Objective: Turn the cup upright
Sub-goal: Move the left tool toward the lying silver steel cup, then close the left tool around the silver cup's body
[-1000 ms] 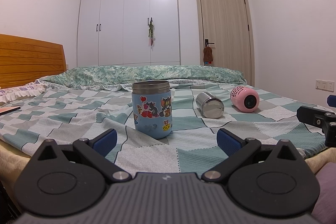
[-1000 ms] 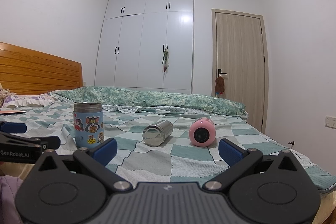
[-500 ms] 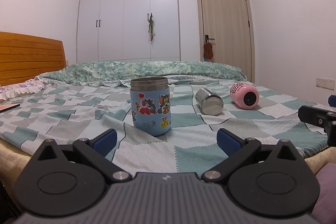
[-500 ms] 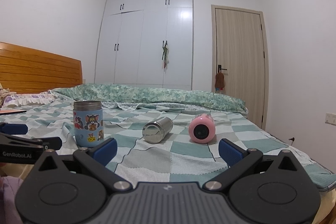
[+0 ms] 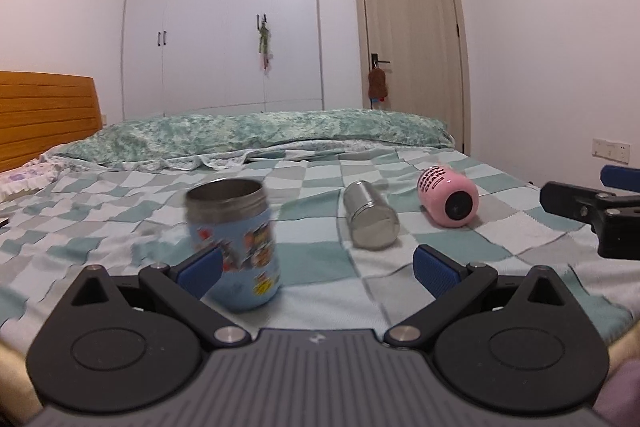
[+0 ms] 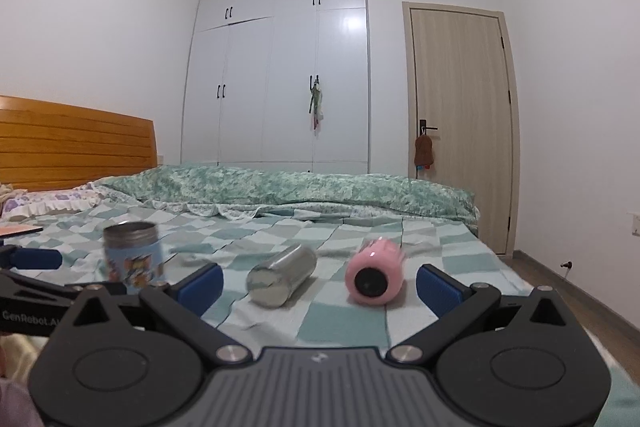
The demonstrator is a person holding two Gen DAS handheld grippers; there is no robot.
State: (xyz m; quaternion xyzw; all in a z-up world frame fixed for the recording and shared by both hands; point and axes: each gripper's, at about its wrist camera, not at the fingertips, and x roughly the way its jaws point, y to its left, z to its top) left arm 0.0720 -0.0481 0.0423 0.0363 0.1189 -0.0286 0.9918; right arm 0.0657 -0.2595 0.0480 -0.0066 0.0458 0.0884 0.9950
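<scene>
A blue cartoon-sticker cup (image 5: pixel 234 243) stands upright on the checked bed, mouth up; it also shows in the right wrist view (image 6: pixel 134 257). A steel cup (image 5: pixel 370 215) lies on its side to its right, also in the right wrist view (image 6: pixel 282 279). A pink cup (image 5: pixel 448 201) lies on its side further right, also in the right wrist view (image 6: pixel 374 277). My left gripper (image 5: pixel 316 273) is open and empty, just in front of the blue cup. My right gripper (image 6: pixel 320 285) is open and empty, short of the steel and pink cups.
The checked bedspread (image 5: pixel 120 227) covers the bed, with a rolled green duvet (image 5: pixel 260 135) at the back and a wooden headboard (image 5: pixel 44 115) at the left. A wardrobe (image 6: pixel 280 67) and a door (image 6: pixel 460 115) stand behind. The floor (image 6: pixel 560 299) is at the right.
Both grippers have moved forward toward the cups and both views have tilted down. The cups look larger and nearer. Both jaws stay open.
</scene>
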